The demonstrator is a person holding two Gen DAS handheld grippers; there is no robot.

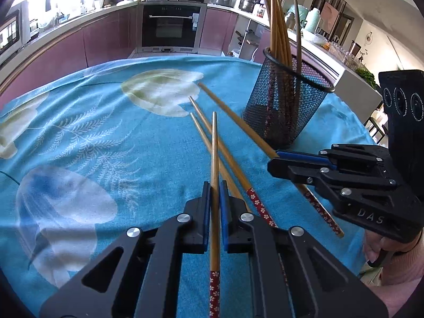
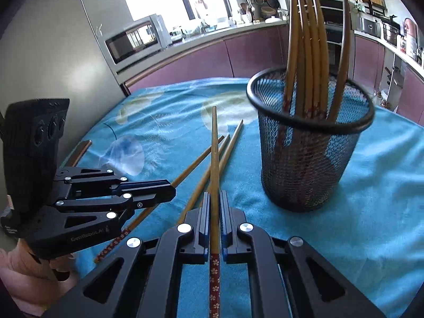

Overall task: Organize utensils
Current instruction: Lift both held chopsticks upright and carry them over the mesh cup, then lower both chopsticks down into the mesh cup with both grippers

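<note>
each gripper (image 1: 214, 193) (image 2: 214, 204) clamps one chopstick (image 1: 214, 159); two loose; six in holder (image 1: 286, 100)

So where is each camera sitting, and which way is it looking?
Left wrist: sits on the left gripper, looking along its chopstick over the blue tablecloth toward the oven; the right gripper shows.
Right wrist: sits on the right gripper, looking along its own chopstick toward the window; the left gripper shows.
Both see the mesh holder and loose chopsticks.
</note>
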